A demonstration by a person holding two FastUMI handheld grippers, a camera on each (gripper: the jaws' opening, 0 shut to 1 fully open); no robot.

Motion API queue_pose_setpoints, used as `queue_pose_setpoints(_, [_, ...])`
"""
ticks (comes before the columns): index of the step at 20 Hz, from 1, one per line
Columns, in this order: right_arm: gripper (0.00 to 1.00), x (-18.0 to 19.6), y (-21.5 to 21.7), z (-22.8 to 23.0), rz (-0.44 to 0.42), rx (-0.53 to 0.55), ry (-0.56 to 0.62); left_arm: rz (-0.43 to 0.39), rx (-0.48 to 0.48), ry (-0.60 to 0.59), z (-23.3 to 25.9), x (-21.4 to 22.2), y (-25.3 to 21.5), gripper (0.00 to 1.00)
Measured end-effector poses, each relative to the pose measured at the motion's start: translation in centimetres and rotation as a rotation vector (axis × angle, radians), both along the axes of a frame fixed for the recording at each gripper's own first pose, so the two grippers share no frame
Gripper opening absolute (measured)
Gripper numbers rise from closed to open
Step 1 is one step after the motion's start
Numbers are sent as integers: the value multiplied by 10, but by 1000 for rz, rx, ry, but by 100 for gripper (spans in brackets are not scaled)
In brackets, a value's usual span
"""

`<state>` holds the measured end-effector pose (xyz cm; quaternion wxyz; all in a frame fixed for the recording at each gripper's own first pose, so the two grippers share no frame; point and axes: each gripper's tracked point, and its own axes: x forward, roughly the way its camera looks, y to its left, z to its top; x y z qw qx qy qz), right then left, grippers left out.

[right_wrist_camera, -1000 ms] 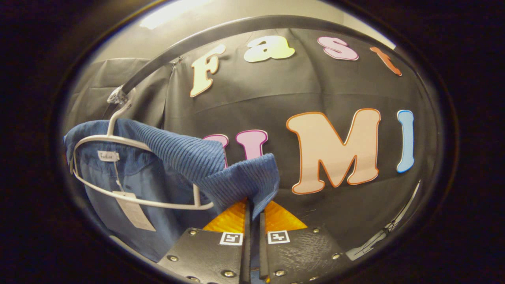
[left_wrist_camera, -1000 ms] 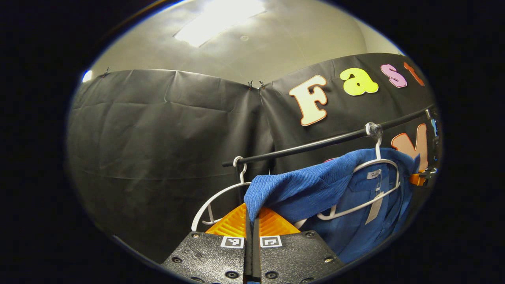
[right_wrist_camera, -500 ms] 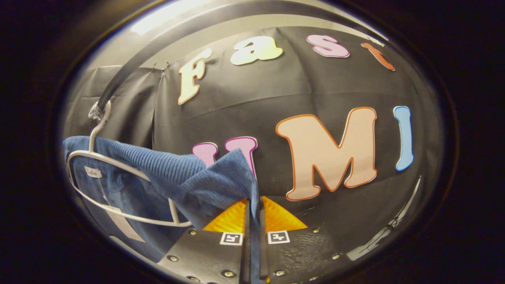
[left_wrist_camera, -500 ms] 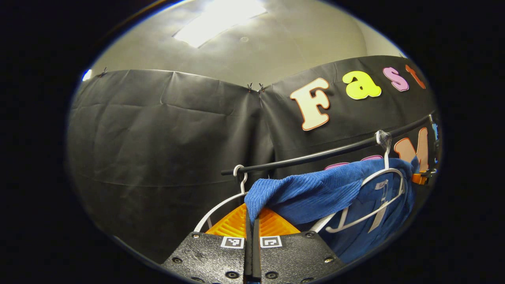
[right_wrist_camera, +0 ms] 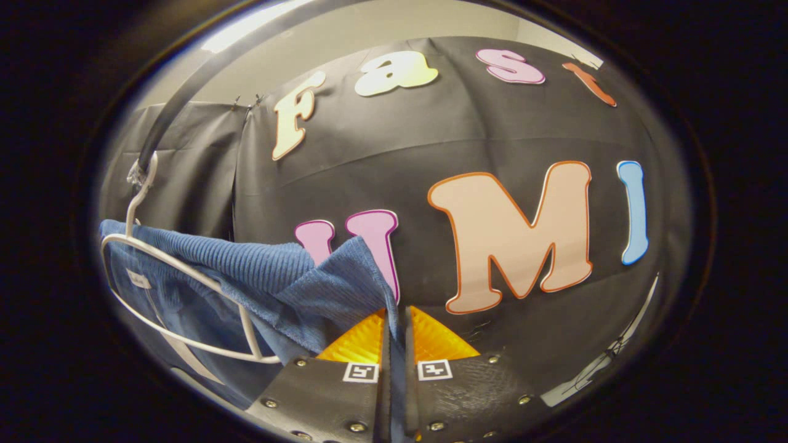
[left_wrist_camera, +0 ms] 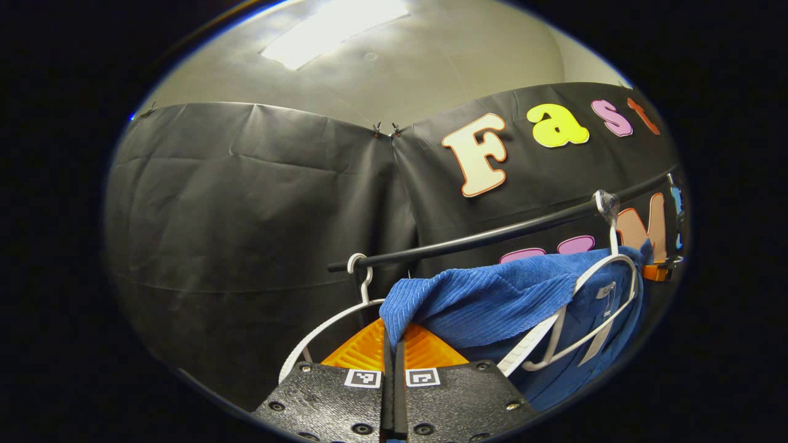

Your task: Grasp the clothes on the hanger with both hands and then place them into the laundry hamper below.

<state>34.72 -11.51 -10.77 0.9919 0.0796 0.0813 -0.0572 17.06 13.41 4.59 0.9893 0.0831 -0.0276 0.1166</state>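
Blue garment (left_wrist_camera: pixel 486 301) pinched in both closed tools (left_wrist_camera: pixel 394 344) (right_wrist_camera: pixel 394 335).

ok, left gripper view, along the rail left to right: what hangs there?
Bare white hanger hooked near the rail end → blue garment, corner pinched by the left gripper → second white hanger carrying it → the other gripper at the far right.

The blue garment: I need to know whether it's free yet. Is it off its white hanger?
Not yet. The blue garment drapes over the white hanger, hooked on the black rail.
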Motion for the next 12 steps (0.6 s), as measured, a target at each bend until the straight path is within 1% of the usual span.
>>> queue_pose_setpoints(3, [9,2,0,-6,-1,-8,15,-1,-19,16,-10,4,3,0])
queue_pose_setpoints(6, [9,1,2,-14,8,-17,37,-14,-61,45,-27,7,2,0])
queue_pose_setpoints(8, [8,2,2,-23,10,-36,47,-15,-64,66,-40,4,3,2])
queue_pose_setpoints(9, [5,1,2,-26,10,-37,49,-15,-59,68,-43,2,3,0])
queue_pose_setpoints(10, [9,-1,3,-28,10,-37,50,-20,-59,71,-48,1,2,0])
queue_pose_setpoints(12, [9,-9,6,-32,6,-48,61,-29,-61,93,-61,0,-1,0])
